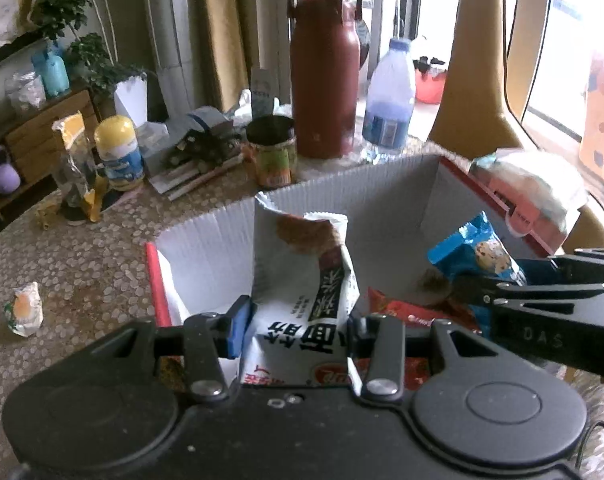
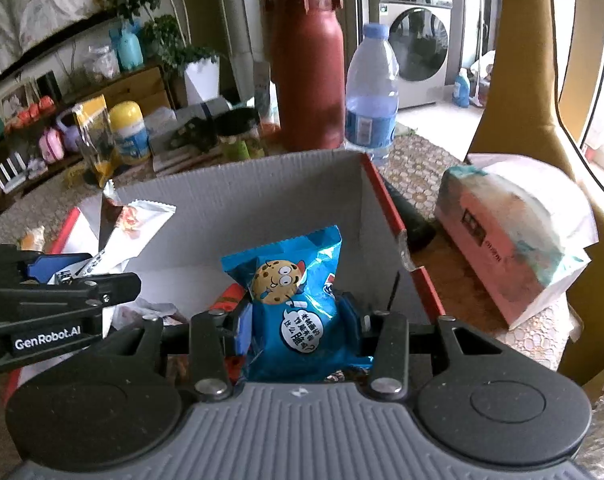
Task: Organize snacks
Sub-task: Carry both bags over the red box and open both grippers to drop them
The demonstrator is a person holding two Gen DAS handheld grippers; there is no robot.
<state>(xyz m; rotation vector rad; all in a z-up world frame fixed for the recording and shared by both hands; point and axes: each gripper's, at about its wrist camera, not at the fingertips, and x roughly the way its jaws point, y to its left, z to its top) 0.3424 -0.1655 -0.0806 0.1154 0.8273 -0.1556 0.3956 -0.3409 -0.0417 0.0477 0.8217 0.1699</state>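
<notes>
A white cardboard box with red outer sides (image 1: 386, 184) (image 2: 262, 200) stands on the pebble-patterned table. My left gripper (image 1: 296, 326) is shut on a white snack packet (image 1: 302, 280) with black lettering and holds it over the box. My right gripper (image 2: 298, 320) is shut on a blue cookie packet (image 2: 290, 300), also over the box; that packet (image 1: 476, 250) shows at the right in the left wrist view. The white packet (image 2: 130, 220) shows at the left in the right wrist view. Red wrappers (image 1: 418, 312) lie inside the box.
Behind the box stand a dark red thermos (image 1: 324, 76), a water bottle (image 1: 390, 100), an open can (image 1: 272, 152) and a yellow-lidded tub (image 1: 118, 152). A small wrapped snack (image 1: 24, 308) lies on the table at the left. A tissue pack (image 2: 510, 240) sits right of the box.
</notes>
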